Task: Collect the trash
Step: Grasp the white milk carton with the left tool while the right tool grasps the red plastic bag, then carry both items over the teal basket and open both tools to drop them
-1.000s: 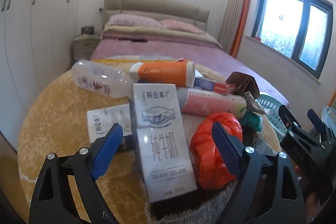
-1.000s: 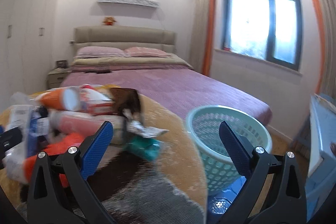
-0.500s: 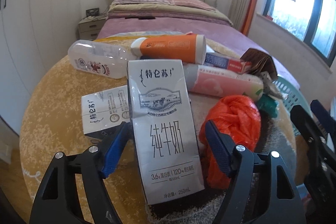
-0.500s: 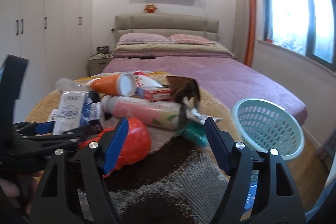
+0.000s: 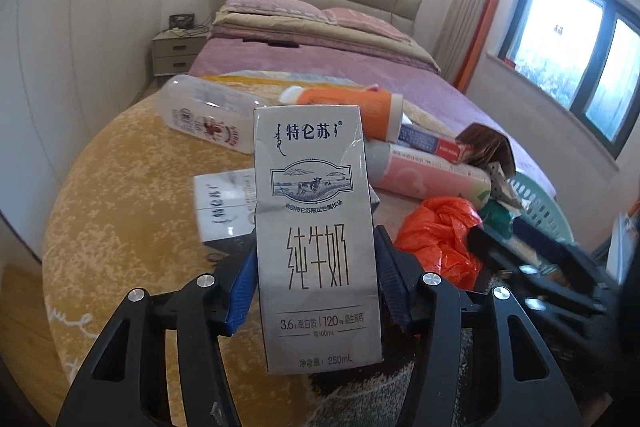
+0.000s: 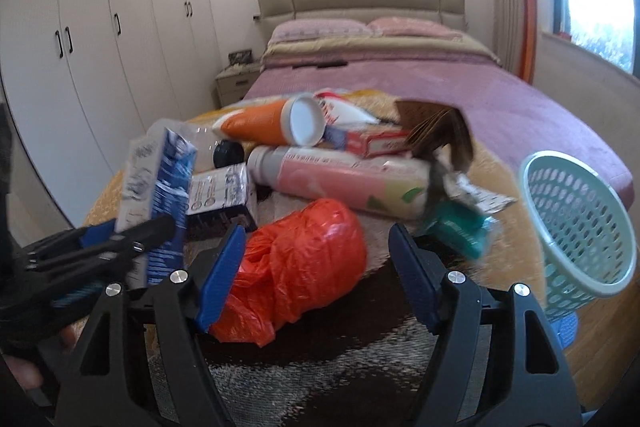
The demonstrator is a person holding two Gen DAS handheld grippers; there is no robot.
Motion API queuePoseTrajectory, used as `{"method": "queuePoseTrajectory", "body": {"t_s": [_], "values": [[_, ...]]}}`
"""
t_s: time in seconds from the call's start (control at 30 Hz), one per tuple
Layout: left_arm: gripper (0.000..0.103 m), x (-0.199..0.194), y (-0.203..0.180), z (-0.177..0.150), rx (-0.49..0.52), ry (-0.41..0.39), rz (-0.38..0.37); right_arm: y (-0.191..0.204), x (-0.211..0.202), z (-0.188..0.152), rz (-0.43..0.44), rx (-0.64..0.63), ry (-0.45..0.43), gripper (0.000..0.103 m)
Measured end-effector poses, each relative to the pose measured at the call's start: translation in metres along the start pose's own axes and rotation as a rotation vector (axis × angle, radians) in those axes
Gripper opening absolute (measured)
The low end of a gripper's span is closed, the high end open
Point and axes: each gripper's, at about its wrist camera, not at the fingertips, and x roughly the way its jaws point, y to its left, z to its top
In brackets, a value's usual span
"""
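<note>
A grey-white milk carton [image 5: 312,187] stands up between my left gripper's [image 5: 316,267] blue pads. The jaws are closing and both pads press its sides. The right wrist view shows the same carton [image 6: 160,179] tilted in the left gripper [image 6: 120,243]. My right gripper [image 6: 318,259] is open around a crumpled orange plastic bag [image 6: 296,279]. Its left pad is at the bag and its right pad stands clear of it. The bag [image 5: 436,239] lies right of the carton. A light green mesh basket [image 6: 580,227] stands to the right.
On the round yellow-brown rug [image 5: 120,207] lie a second milk carton [image 6: 220,191], a clear bottle [image 5: 204,115], an orange tube [image 6: 260,125], a pink bottle [image 6: 352,183], a red-white box [image 6: 376,145], a brown paper bag [image 6: 436,131] and a green packet [image 6: 456,227]. A bed stands behind, wardrobes to the left.
My left jaws have closed from wide apart onto the milk carton, which now stands more upright. My right gripper has swung left from the basket to the orange bag and narrowed.
</note>
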Motion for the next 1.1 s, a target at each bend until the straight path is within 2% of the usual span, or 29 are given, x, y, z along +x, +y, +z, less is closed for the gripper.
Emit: {"method": "queuePoseTrajectory", "body": {"t_s": [0.13,0.27,0.3,0.33,0.43,0.67,0.8,1.1], "values": [[0.052,-0.012,0.002,0.003,0.017,-0.028,0.017,-0.001,0.020,-0.003,0.030,0.043,0.071,0.070],[0.052,-0.016,-0.001,0.004,0.046,-0.042,0.027,-0.007,0.030,-0.008,0.063,0.072,0.107,0.068],[0.052,-0.017,-0.002,0.004,0.052,-0.045,0.024,-0.007,0.030,-0.008,0.075,0.071,0.109,0.055],[0.052,-0.017,-0.003,0.004,0.057,-0.045,0.024,-0.008,0.030,-0.008,0.084,0.062,0.110,0.036],[0.052,-0.019,-0.009,0.004,0.076,-0.052,0.017,-0.008,0.021,-0.010,0.085,0.043,0.096,0.022],[0.052,-0.033,-0.041,0.012,0.143,-0.116,-0.028,-0.025,-0.030,0.005,0.063,0.057,-0.030,0.020],[0.052,-0.036,-0.072,0.021,0.196,-0.144,-0.066,-0.048,-0.058,0.017,-0.002,0.076,-0.104,0.020],[0.052,-0.004,-0.170,0.037,0.354,-0.123,-0.198,-0.144,-0.107,0.033,-0.193,0.200,-0.223,0.020]]}}
